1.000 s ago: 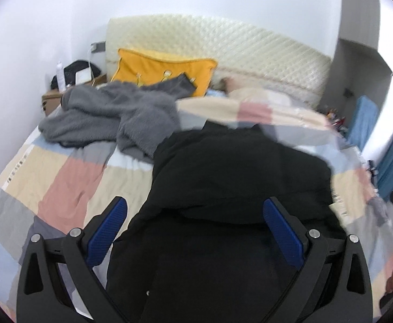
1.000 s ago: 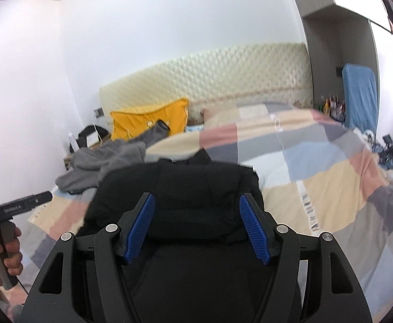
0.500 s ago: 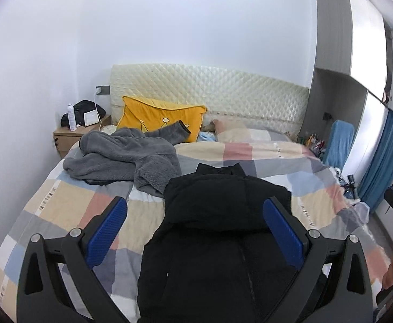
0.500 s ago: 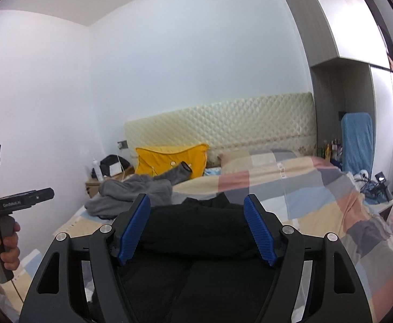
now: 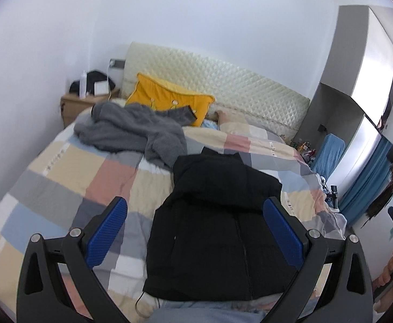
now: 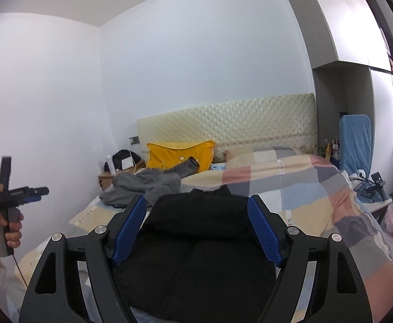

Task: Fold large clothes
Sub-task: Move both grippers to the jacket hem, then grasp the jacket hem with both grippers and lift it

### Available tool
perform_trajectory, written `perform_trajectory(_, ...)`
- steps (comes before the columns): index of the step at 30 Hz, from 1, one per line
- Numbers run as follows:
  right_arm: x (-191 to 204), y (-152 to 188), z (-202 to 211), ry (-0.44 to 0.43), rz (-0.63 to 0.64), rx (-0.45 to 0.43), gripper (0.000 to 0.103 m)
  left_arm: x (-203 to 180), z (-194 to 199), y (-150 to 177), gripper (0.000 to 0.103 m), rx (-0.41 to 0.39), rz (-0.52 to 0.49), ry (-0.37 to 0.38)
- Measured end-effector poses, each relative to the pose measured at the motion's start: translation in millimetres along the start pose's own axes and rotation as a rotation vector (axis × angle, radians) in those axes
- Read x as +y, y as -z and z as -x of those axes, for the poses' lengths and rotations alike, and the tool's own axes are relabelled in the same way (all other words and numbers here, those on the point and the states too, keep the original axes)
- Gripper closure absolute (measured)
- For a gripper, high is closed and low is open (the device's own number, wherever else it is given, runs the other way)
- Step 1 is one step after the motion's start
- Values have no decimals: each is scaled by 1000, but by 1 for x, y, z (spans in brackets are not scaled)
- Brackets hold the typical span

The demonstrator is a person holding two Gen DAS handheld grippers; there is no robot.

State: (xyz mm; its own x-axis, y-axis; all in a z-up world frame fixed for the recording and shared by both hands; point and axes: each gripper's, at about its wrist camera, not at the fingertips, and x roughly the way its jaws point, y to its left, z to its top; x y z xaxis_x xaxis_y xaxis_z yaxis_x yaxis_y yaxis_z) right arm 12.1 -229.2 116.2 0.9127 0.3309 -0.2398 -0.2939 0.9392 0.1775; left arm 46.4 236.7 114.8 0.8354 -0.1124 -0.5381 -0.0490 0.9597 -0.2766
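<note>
A black padded jacket (image 5: 218, 231) lies flat on the checked bed cover (image 5: 62, 188), front up, collar toward the headboard, its upper part folded over the body. It also shows in the right wrist view (image 6: 196, 255). My left gripper (image 5: 195, 228) is open and empty, held above the jacket's lower half. My right gripper (image 6: 196, 228) is open and empty, held above the jacket near the foot of the bed. A crumpled grey fleece garment (image 5: 134, 132) lies on the far left of the bed.
A yellow pillow (image 5: 169, 99) leans on the quilted headboard (image 5: 223, 86). A wooden nightstand (image 5: 80, 105) with a bottle stands at the far left. A blue chair (image 6: 355, 140) and a wardrobe stand at the right. The left gripper's handle (image 6: 10, 202) shows at the left.
Both grippers have pulled back and up from the jacket, toward the foot of the bed. The jacket and the grey garment have not moved. Both grippers stay open.
</note>
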Motion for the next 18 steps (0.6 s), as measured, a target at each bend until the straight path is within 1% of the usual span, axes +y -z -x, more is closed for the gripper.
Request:
perform_trajectory(3, -25, -2, 12, 31, -2, 11, 26, 22, -6, 11, 2, 28, 41, 3)
perform_trajectory(5, -43, -1, 13, 62, 2, 41, 26, 31, -14, 17, 2, 56, 62, 9)
perform_trajectory(7, -65, 6, 9, 83, -17, 82, 26, 39, -23, 25, 2, 84, 76, 17)
perform_trajectory(9, -90, 18, -3, 86, -60, 141, 26, 47, -33, 34, 2, 105, 86, 20)
perform_trajectory(12, -118, 47, -18, 63, -124, 211, 26, 60, -57, 54, 2, 151, 114, 38)
perform_trajectory(15, -140, 88, -44, 22, -183, 296, 27, 72, -83, 76, 3, 196, 147, 70)
perform_trajectory(18, -154, 134, -74, -27, -233, 394, 35, 80, -109, 99, 4, 247, 158, 102)
